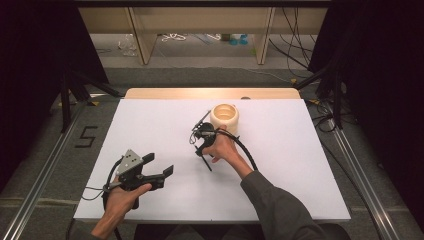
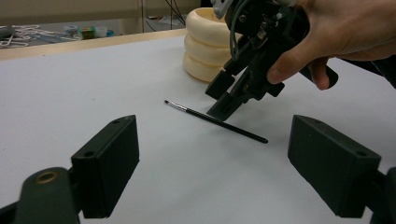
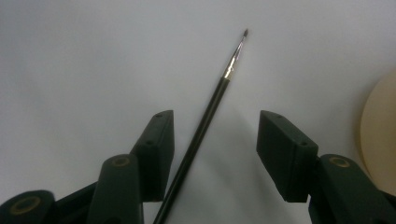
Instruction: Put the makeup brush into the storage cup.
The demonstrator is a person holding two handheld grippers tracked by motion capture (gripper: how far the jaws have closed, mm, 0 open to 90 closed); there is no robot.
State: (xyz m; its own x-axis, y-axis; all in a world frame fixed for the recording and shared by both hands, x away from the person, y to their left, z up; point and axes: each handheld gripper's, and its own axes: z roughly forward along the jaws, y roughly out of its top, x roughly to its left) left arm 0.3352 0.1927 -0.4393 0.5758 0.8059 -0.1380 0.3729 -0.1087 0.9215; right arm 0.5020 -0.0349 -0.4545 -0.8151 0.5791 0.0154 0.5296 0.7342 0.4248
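A person sits at a white table with a two-jaw gripper in each hand. The right gripper points down at a thin black paintbrush lying flat on the table, just beside a cream ribbed pot. In the right gripper view its jaws stand apart on either side of the brush handle, one pad almost at the handle and the other clear of it, so nothing is clamped. The left gripper view looks across the table and shows what the high view hides under the hand: the whole brush, bristle tip pointing away from the pot, with the right gripper's jaw tips lowered over its middle (whether they touch it is hard to tell). The left gripper rests near the table's front edge, well apart from the brush, jaws wide apart and empty
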